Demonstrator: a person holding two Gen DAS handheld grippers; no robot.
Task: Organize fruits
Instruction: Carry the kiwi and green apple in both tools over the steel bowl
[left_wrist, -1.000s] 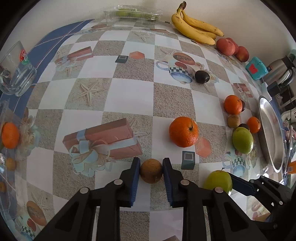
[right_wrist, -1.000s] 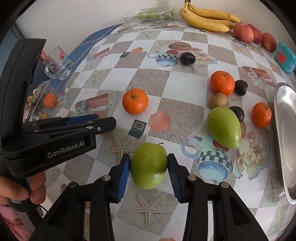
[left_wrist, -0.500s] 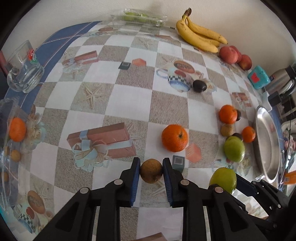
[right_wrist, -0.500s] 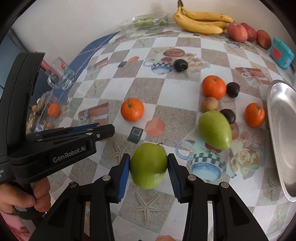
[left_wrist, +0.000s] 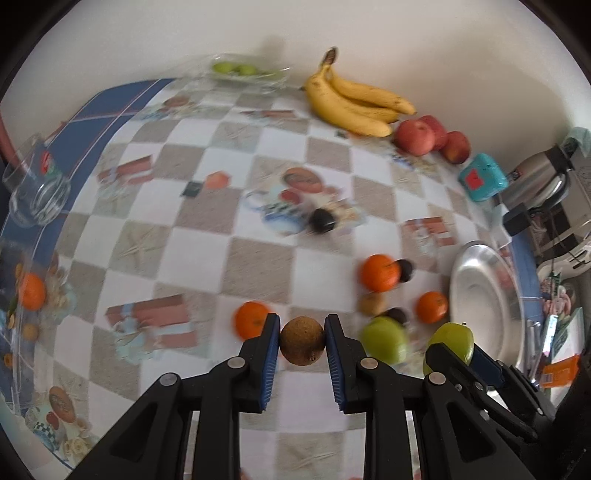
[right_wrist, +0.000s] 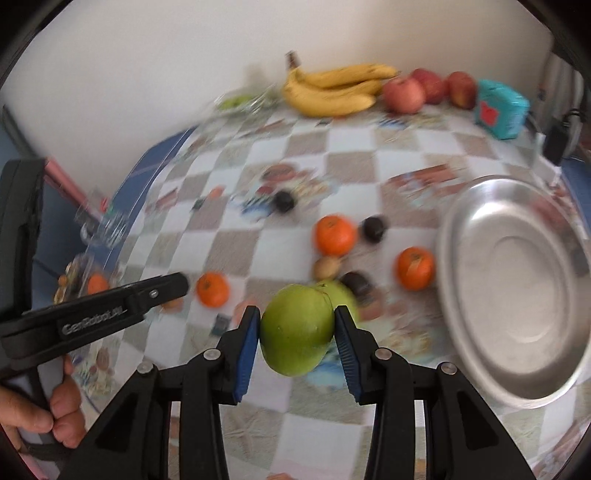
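My left gripper (left_wrist: 301, 345) is shut on a small brown round fruit (left_wrist: 301, 345) and holds it above the table. My right gripper (right_wrist: 296, 330) is shut on a green apple (right_wrist: 296, 330), also lifted; it shows in the left wrist view (left_wrist: 452, 341) at lower right. On the checkered tablecloth lie three oranges (right_wrist: 334, 235), (right_wrist: 414, 267), (right_wrist: 211, 288), a green mango (left_wrist: 384, 339), a brown kiwi (right_wrist: 327, 267) and dark plums (right_wrist: 373, 229). A silver tray (right_wrist: 461, 258) lies at the right.
Bananas (left_wrist: 351, 99), red apples (left_wrist: 415, 137) and a teal box (left_wrist: 480, 177) line the back wall. A clear pack of green fruit (left_wrist: 240, 70) sits at the back. A glass mug (left_wrist: 35, 194) and a plastic bag with an orange (left_wrist: 31, 293) are at the left. A kettle (left_wrist: 539, 177) stands at far right.
Both grippers have risen and tilted up with their fruit still held; the table looks farther away and the right view has swung toward the silver tray. The frames are motion-blurred.
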